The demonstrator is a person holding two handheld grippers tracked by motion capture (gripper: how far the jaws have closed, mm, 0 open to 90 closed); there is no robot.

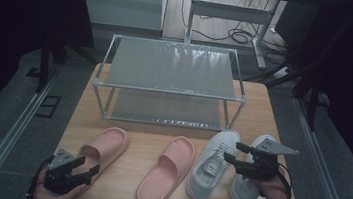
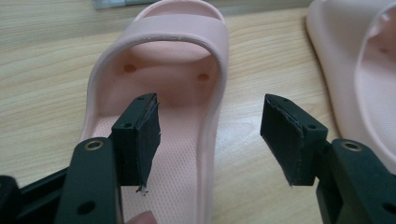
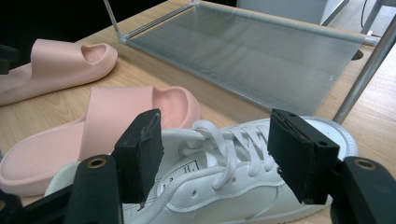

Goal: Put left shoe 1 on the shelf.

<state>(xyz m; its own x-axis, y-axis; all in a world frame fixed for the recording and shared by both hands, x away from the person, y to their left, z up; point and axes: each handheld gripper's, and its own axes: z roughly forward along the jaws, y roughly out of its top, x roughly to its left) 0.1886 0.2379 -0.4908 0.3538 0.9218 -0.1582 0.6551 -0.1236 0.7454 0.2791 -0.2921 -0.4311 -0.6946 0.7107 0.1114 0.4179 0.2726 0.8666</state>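
- Spreading wide, the left gripper (image 2: 210,135) has its jaws apart with nothing pinched; one pad sits over the footbed of the left pink slipper (image 2: 163,116), the other over bare table (image 2: 46,93) just beside the slipper's edge.
- Left pink slipper: lies flat, its strap end pointing away from the fingers; it reaches from the left gripper (image 1: 71,170) toward the rack.
- Right gripper (image 3: 215,158): jaws wide apart, gripping nothing, straddling the laced top of the left white sneaker (image 3: 224,186) from above.
- Second white sneaker (image 1: 250,186): just beside the first, under the right gripper (image 1: 234,154).
- Right pink slipper (image 1: 166,171): between the two grippers, beside the left sneaker.
- Two-tier shelf rack (image 1: 170,68): beyond all four shoes, well apart from both sets of fingers, both shelves bare.
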